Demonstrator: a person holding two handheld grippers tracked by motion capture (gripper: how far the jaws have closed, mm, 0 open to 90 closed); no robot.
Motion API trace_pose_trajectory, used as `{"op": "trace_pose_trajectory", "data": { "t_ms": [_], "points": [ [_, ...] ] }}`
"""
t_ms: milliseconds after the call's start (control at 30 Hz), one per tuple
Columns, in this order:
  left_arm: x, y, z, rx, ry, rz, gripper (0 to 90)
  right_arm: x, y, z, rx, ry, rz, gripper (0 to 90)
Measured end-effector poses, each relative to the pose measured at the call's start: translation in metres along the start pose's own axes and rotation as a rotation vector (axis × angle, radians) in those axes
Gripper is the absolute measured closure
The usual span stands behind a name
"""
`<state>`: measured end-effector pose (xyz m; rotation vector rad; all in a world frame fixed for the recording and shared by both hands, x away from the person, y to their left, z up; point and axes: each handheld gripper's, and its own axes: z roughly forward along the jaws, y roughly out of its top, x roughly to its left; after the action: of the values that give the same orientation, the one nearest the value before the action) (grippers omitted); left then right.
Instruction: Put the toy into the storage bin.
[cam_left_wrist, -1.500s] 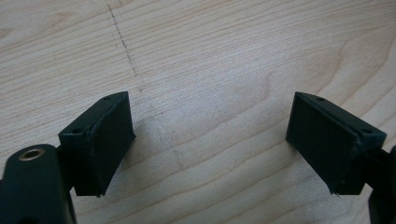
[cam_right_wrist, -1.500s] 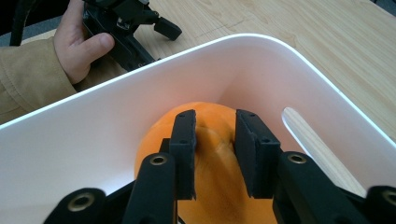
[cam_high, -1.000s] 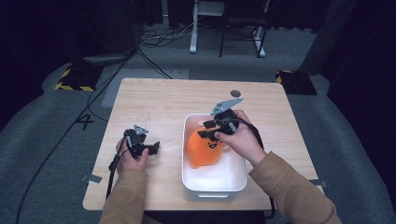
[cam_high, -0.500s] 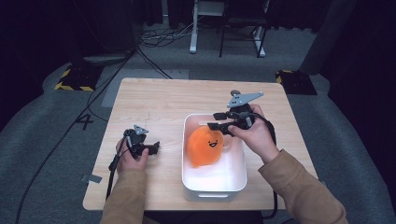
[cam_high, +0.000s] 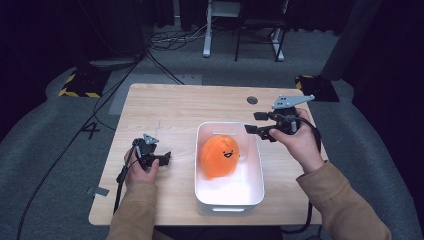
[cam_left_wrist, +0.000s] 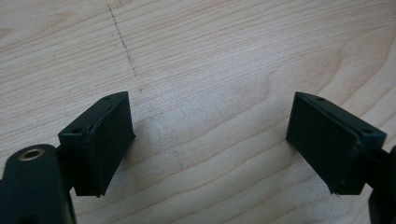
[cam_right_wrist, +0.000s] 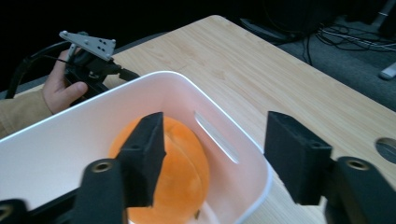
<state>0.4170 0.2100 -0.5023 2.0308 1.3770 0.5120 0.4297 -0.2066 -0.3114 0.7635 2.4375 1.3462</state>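
Observation:
An orange plush toy (cam_high: 221, 156) with a small face lies in the white bin (cam_high: 256, 159) on the wooden table. In the right gripper view the plush toy (cam_right_wrist: 180, 163) sits below the jaws inside the bin (cam_right_wrist: 261, 170). My right gripper (cam_high: 254, 123) hovers over the bin's far right corner; its jaws have just been opening and nothing is between them (cam_right_wrist: 212, 154). My left gripper (cam_high: 167, 158) rests low on the table left of the bin, open, with bare wood between its jaws (cam_left_wrist: 210, 140).
The table (cam_high: 175, 107) has a round cable hole (cam_high: 252, 100) near its far right edge. Bare wood stretches behind and to the left of the bin. Cables and chair legs lie on the grey floor beyond the table. The left hand and its gripper (cam_right_wrist: 93, 60) appear past the bin.
My right gripper has let go of the plush toy, risen and pulled back to the right past the bin's rim, jaws wider. The toy now lies in the bin. The left gripper stayed put.

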Motion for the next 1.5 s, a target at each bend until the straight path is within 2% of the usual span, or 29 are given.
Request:
{"op": "trace_pose_trajectory", "data": {
  "t_ms": [100, 167, 267, 533, 833, 1033, 1200, 1500],
  "points": [
    [0.0, 0.0, 0.0, 0.0, 0.0, 0.0, 15.0, -0.006, -0.006, -0.01, 0.004, -0.024, -0.003, 22.8],
    [0.0, 0.0, 0.0, 0.0, 0.0, 0.0, 15.0, -0.008, -0.009, -0.016, 0.002, -0.047, 0.009, 20.0],
    [0.0, 0.0, 0.0, 0.0, 0.0, 0.0, 15.0, -0.013, -0.015, -0.025, -0.007, -0.054, 0.023, 19.8],
    [-0.001, 0.0, 0.0, -0.002, -0.006, -0.002, 15.0, -0.023, -0.034, -0.047, 0.01, -0.099, 0.054, 19.2],
    [-0.001, 0.0, 0.0, -0.002, -0.006, -0.001, 15.0, -0.038, -0.051, -0.068, 0.053, -0.139, 0.098, 18.7],
    [-0.001, 0.0, 0.0, -0.002, -0.006, -0.001, 15.0, -0.046, -0.067, -0.074, 0.083, -0.151, 0.116, 18.2],
    [-0.001, 0.0, 0.0, -0.002, -0.006, -0.001, 15.0, -0.053, -0.085, -0.075, 0.162, -0.153, 0.166, 18.3],
    [-0.001, 0.0, 0.0, -0.002, -0.006, -0.002, 15.0, -0.062, -0.118, -0.071, 0.194, -0.163, 0.216, 18.6]
  ]
}}
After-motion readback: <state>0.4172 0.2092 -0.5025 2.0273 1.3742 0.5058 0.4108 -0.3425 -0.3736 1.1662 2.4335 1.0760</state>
